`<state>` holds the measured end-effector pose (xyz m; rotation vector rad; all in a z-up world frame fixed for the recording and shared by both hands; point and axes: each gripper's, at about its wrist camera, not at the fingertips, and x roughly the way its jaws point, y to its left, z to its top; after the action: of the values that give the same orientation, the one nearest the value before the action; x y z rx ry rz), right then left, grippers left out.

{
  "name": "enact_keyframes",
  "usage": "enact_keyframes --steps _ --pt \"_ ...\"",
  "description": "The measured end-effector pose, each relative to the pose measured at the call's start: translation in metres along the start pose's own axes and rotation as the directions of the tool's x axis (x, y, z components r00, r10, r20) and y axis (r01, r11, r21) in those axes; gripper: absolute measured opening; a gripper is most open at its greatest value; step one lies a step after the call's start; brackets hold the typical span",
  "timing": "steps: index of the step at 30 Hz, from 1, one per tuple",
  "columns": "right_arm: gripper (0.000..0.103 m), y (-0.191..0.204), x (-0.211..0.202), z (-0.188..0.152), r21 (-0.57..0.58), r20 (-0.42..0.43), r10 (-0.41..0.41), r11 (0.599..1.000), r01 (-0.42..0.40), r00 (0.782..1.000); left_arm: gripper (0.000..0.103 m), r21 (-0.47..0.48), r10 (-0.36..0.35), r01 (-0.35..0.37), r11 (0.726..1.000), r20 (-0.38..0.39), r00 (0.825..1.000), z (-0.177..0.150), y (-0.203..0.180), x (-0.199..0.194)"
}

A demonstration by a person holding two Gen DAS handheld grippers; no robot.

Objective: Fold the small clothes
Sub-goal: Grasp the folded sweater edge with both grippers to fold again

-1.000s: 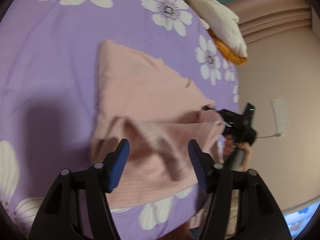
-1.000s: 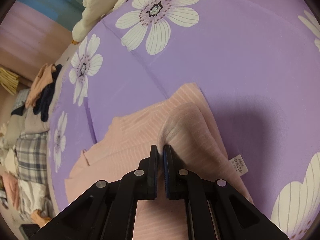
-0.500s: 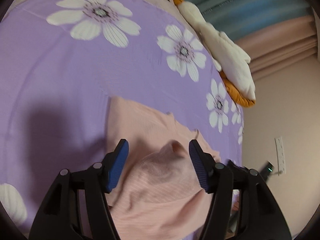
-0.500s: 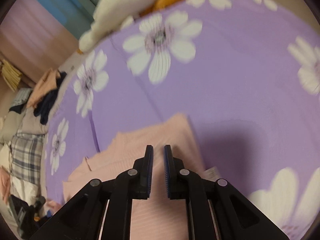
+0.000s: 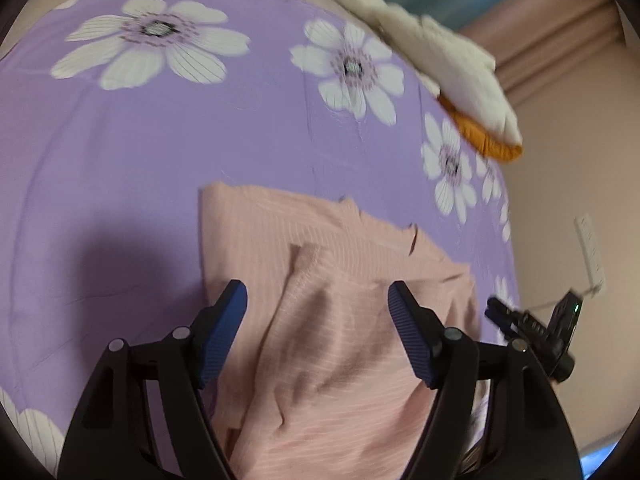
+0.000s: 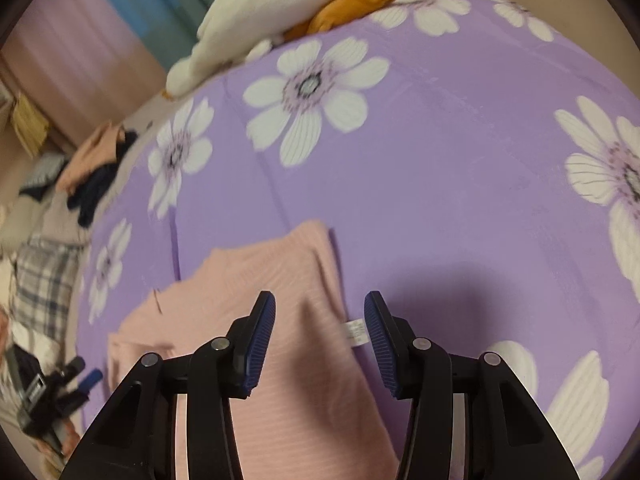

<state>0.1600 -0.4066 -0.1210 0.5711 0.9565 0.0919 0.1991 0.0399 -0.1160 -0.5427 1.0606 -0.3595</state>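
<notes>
A pink striped garment (image 5: 332,304) lies on the purple flowered bedsheet (image 5: 160,140), with one part folded over the rest. My left gripper (image 5: 318,304) is open and empty just above the folded layer. In the right wrist view the same garment (image 6: 248,280) lies below my right gripper (image 6: 320,312), which is open and empty, its jaws astride the garment's right edge near a white label (image 6: 356,332). The right gripper also shows at the right edge of the left wrist view (image 5: 532,328). The left gripper shows at the lower left of the right wrist view (image 6: 56,384).
A white and orange plush toy (image 5: 448,64) lies at the far edge of the bed, also seen in the right wrist view (image 6: 280,12). A pile of clothes (image 6: 52,208) sits off the bed's left side. A wall with a socket (image 5: 590,252) is on the right.
My right gripper let go of the pink fold and opened wide. Both grippers pulled back and tilted up. The folded part now rests on the garment.
</notes>
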Motion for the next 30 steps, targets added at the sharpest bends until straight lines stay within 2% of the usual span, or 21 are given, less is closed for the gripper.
enact_keyframes --steps 1,3,5,6,8,9,11,13,17,21,24,27,30 --pt "0.049 0.004 0.007 -0.001 -0.014 -0.012 -0.004 1.0 0.004 1.0 0.072 0.01 0.01 -0.009 1.0 -0.018 1.0 0.0 -0.001 0.007" --pt "0.039 0.012 0.02 -0.003 -0.051 -0.032 -0.028 0.998 0.027 0.999 0.071 0.032 0.037 -0.036 0.999 -0.037 0.999 -0.001 -0.003 0.017" --pt "0.013 0.02 0.029 -0.008 -0.101 -0.043 -0.078 0.992 0.074 0.996 0.068 0.06 0.051 -0.049 0.997 -0.036 0.998 -0.002 -0.005 0.021" --pt "0.012 0.022 0.03 -0.01 -0.112 -0.037 -0.096 0.989 0.092 0.995 0.064 0.066 0.056 -0.053 0.996 -0.034 0.998 -0.003 -0.005 0.021" --pt "0.01 0.026 0.025 -0.014 -0.126 -0.003 -0.108 0.986 0.107 0.994 0.047 0.072 0.054 -0.052 0.996 -0.031 0.998 -0.004 -0.004 0.021" --pt "0.01 0.026 0.021 -0.015 -0.124 0.006 -0.102 0.987 0.102 0.995 0.042 0.069 0.047 -0.045 0.997 -0.032 0.998 -0.004 -0.003 0.021" --pt "0.009 0.026 0.014 -0.016 -0.11 0.02 -0.092 0.989 0.094 0.996 0.013 0.067 0.049 -0.046 0.997 -0.039 0.998 -0.006 -0.002 0.021" --pt "0.007 0.026 0.006 -0.017 -0.103 0.036 -0.098 0.99 0.101 0.995 0.006 0.067 0.062 -0.06 0.996 -0.03 0.998 -0.009 -0.002 0.019" --pt "0.007 0.028 -0.013 -0.02 -0.105 0.096 -0.134 0.984 0.144 0.986 0.004 0.048 0.008 -0.008 0.999 0.009 1.0 -0.016 -0.001 0.005" --pt "0.007 0.024 -0.025 -0.023 -0.078 0.099 -0.108 0.99 0.116 0.989 0.003 0.098 0.035 -0.04 0.994 0.046 0.998 -0.021 -0.011 -0.005" --pt "0.007 0.023 -0.034 -0.029 -0.06 0.109 -0.107 0.992 0.114 0.988 0.003 0.108 -0.012 0.009 0.994 0.028 1.0 -0.024 -0.013 -0.006" --pt "0.007 0.022 -0.043 -0.034 -0.043 0.119 -0.096 0.994 0.102 0.988 0.013 0.141 0.021 -0.024 0.99 0.024 1.0 -0.024 -0.018 0.0" --pt "0.007 0.02 -0.047 -0.036 -0.023 0.109 -0.096 0.995 0.099 0.989 0.036 0.143 0.064 -0.066 0.988 0.016 0.998 -0.021 -0.016 0.011"
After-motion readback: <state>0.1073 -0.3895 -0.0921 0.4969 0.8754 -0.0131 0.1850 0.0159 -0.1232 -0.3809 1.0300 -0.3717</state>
